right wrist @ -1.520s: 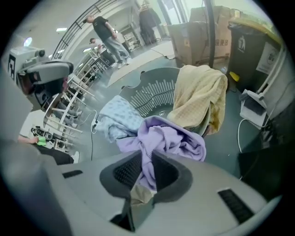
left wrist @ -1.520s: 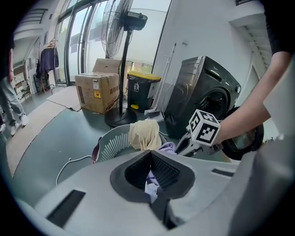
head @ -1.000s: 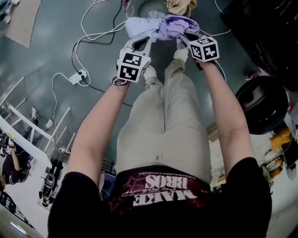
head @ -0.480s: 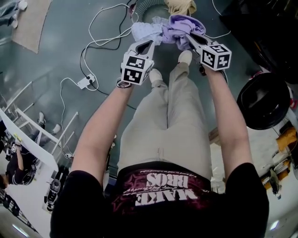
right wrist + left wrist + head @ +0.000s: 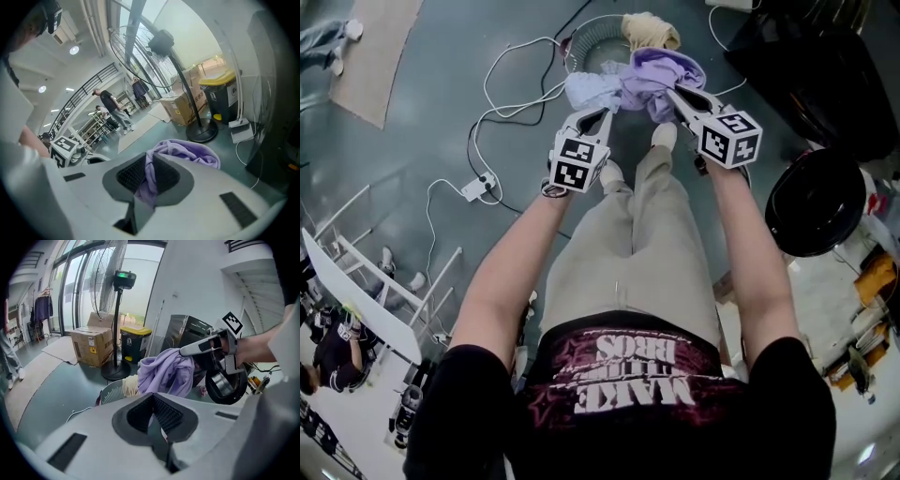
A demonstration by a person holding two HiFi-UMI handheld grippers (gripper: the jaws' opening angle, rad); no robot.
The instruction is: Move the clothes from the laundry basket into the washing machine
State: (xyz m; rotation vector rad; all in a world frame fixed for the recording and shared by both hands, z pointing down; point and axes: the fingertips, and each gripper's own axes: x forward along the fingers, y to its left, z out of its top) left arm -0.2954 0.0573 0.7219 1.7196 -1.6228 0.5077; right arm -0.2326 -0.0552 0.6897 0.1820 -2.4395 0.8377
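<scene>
A purple garment (image 5: 661, 73) hangs bunched between both grippers, above a round grey laundry basket (image 5: 584, 36) that holds a beige cloth (image 5: 649, 30). My right gripper (image 5: 670, 92) is shut on the garment's upper fold; purple fabric is pinched between its pads (image 5: 149, 157). My left gripper (image 5: 607, 111) is shut on the paler lilac end (image 5: 589, 89) of the bundle, and a thin strip of cloth shows between its pads (image 5: 152, 397). The left gripper view shows the garment (image 5: 166, 371) dangling from the right gripper (image 5: 183, 351) over the basket (image 5: 112, 392).
A black round drum-like opening (image 5: 820, 202) sits at the right. White cables and a power strip (image 5: 478, 187) lie on the grey floor to the left. A standing fan (image 5: 117, 282), a cardboard box (image 5: 91, 345) and a yellow-lidded bin (image 5: 133, 341) stand beyond the basket.
Both grippers have risen with the purple garment, lifting it clear of the basket. More of the basket's rim and the beige cloth inside it now show.
</scene>
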